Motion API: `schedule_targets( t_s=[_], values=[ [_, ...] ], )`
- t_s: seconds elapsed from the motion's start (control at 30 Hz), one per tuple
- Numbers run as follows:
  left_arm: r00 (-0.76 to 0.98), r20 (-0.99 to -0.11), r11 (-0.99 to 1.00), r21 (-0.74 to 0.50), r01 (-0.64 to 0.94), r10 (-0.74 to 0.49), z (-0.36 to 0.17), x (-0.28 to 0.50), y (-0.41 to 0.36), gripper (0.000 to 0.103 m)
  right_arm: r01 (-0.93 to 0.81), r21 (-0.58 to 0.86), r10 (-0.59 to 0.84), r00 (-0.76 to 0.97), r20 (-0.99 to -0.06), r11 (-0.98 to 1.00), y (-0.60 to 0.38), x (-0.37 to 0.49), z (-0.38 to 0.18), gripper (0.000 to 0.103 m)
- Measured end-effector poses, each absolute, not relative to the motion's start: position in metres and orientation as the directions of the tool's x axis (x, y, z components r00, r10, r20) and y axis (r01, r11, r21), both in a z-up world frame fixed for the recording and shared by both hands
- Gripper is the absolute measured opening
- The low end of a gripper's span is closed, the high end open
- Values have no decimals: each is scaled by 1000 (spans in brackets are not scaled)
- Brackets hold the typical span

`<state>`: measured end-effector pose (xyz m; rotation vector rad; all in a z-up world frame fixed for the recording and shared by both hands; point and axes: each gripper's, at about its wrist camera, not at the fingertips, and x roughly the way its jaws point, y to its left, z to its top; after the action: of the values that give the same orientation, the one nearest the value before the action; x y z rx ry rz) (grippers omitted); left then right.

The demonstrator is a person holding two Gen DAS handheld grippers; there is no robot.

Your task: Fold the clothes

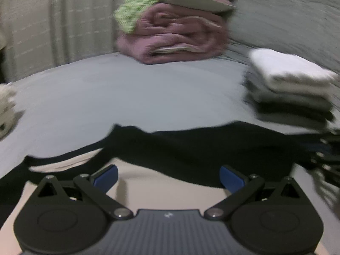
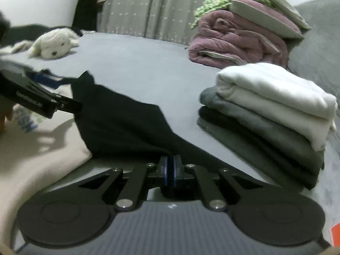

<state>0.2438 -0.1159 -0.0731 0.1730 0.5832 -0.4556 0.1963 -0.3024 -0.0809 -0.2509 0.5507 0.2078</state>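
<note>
Bed [image 1: 131, 89] with a grey sheet fills both views. In the left wrist view, the left tongs [image 1: 169, 179] sit at the bottom centre, spread wide, blue pads [image 1: 107, 175] well apart and holding nothing. They hover over a cream garment [image 1: 157, 188] that lies at the lower edge. A black garment [image 1: 201, 146] stretches across the middle of the frame, just past the pads and partly over the cream one. This view is blurred.

In the right wrist view, the right tongs [image 2: 170, 170] at bottom centre are closed tight, blue pads pressed together on the near edge of the black garment [image 2: 119, 116]. The black cloth runs from there up and to the left. The cream garment [image 2: 38, 140] lies at lower left, with blue print [image 2: 26, 121] too blurred to read. The left tongs [image 2: 45, 101] show at the left edge, above the cream cloth.

At right, a stack [image 2: 274, 116] of folded clothes sits on the bed: white on top, grey below, dark at the bottom. At upper right, a folded mauve quilt [image 2: 238, 40] carries a green patterned cloth [image 2: 214, 6]. A white plush dog [image 2: 54, 42] lies at upper left. A pale curtain [image 2: 148, 6] hangs behind.
</note>
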Motion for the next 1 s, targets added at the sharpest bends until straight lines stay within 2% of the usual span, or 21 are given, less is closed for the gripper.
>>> schedule_targets(
  t_s=[0.1,0.17,0.23,0.33,0.4,0.47,0.5,0.57,0.63,0.8,1.0],
  values=[
    [719,-583,870,41,492,-379,-75,242,-118,102,-266,-97,174,825,-537,959,-312,191,-78,16],
    [708,-598,864,51,501,-376,-76,242,-120,102,-273,7,233,808,-541,962,-324,186,-70,39],
    [698,-612,858,61,510,-372,-78,241,-122,102,-290,136,315,773,-550,947,-333,171,-64,45],
    [668,-629,841,42,540,-398,-76,239,-120,98,-296,399,488,657,-574,868,-355,161,-66,45],
    [643,-636,818,32,574,-426,-72,235,-118,92,-272,557,601,557,-573,784,-367,152,-76,45],
    [616,-643,793,23,609,-455,-67,229,-119,81,-240,671,689,469,-553,702,-377,140,-86,45],
    [603,-646,780,18,625,-468,-64,226,-119,79,-233,702,716,441,-541,673,-380,132,-87,45],
    [576,-646,749,10,662,-501,-61,221,-119,69,-213,754,762,384,-521,622,-383,120,-90,46],
    [552,-650,723,6,691,-522,-59,216,-120,65,-202,781,793,327,-515,591,-382,110,-93,46],
    [527,-670,706,6,708,-522,-67,216,-122,65,-198,832,849,236,-473,519,-371,92,-104,44],
    [523,-667,708,-9,706,-530,-72,217,-121,68,-200,897,913,192,-359,395,-352,101,-120,37]
  ],
)
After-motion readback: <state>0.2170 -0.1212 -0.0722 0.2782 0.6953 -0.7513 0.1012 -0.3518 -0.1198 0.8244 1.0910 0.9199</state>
